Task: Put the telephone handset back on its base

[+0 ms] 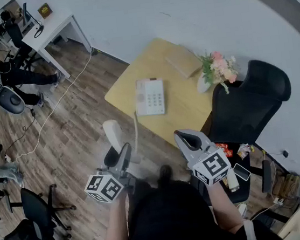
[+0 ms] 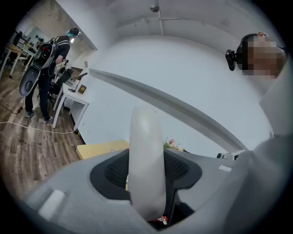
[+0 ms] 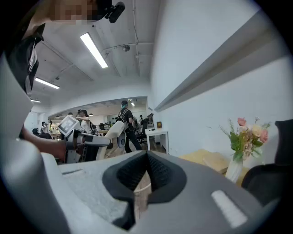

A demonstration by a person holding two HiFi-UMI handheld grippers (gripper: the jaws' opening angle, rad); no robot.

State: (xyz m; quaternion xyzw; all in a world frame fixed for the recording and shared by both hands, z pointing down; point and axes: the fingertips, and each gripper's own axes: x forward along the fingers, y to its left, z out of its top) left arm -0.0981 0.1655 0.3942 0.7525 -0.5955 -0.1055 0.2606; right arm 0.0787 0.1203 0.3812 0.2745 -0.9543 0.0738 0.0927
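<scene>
The white telephone base (image 1: pixel 150 96) with its keypad lies on the yellow table (image 1: pixel 124 84), ahead of both grippers. My left gripper (image 1: pixel 122 151) is shut on the white handset (image 1: pixel 112 133), which stands upright between the jaws over the wooden floor, short of the table's near edge. A thin cord (image 1: pixel 136 126) runs from the base toward the handset. In the left gripper view the handset (image 2: pixel 145 137) fills the gap of the left gripper (image 2: pixel 147 176). My right gripper (image 1: pixel 182 135) hovers to the right with its jaws together and nothing in them; the right gripper (image 3: pixel 147 157) shows its tips touching.
A vase of flowers (image 1: pixel 217 70) and a tan board (image 1: pixel 183 61) sit on the table's far side. A black office chair (image 1: pixel 251 104) stands right of the table. A white desk (image 1: pixel 51 25), people, more chairs (image 1: pixel 31 213) and a floor cable (image 1: pixel 56 104) are at left.
</scene>
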